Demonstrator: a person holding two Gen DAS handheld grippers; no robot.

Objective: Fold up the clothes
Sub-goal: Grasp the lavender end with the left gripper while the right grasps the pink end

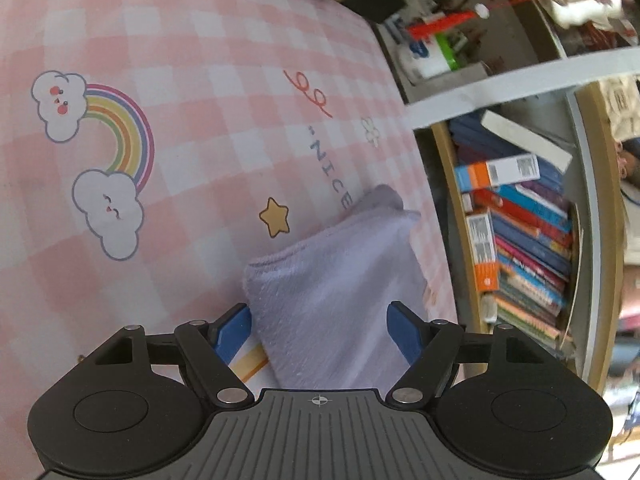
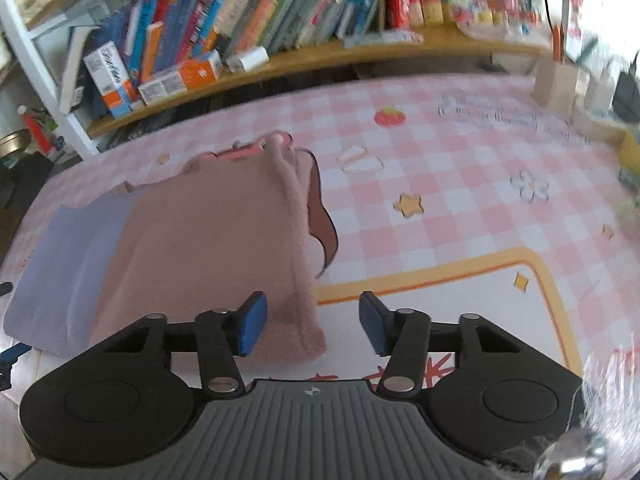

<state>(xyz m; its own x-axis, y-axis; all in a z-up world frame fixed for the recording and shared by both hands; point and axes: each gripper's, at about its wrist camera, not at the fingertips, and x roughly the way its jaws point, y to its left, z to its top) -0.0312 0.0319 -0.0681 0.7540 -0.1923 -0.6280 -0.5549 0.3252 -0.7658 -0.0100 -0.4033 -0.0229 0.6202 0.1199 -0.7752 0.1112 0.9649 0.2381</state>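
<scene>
Through the left wrist camera we see our left gripper with its blue pads spread wide, one on each side of a folded lavender towel. The towel runs forward from between the jaws, but neither pad presses it, so we grip nothing here. It lies on a pink checked tablecloth printed with a rainbow between two clouds, a yellow star and the word NICE. The towel's far end sits near the cloth's right edge, beyond which a shelf of stacked books stands.

Through the right wrist camera we see our right gripper, also wide open and holding nothing. Its left pad hovers over the near right corner of a folded dusty-pink fleece cloth, while the right pad is over bare tablecloth. We cannot tell whether the left pad touches the fleece. The pink cloth overlaps the lavender towel, which shows along its left side. A bookshelf runs behind the table, and a printed strawberry and a star mark the tablecloth to the right.
</scene>
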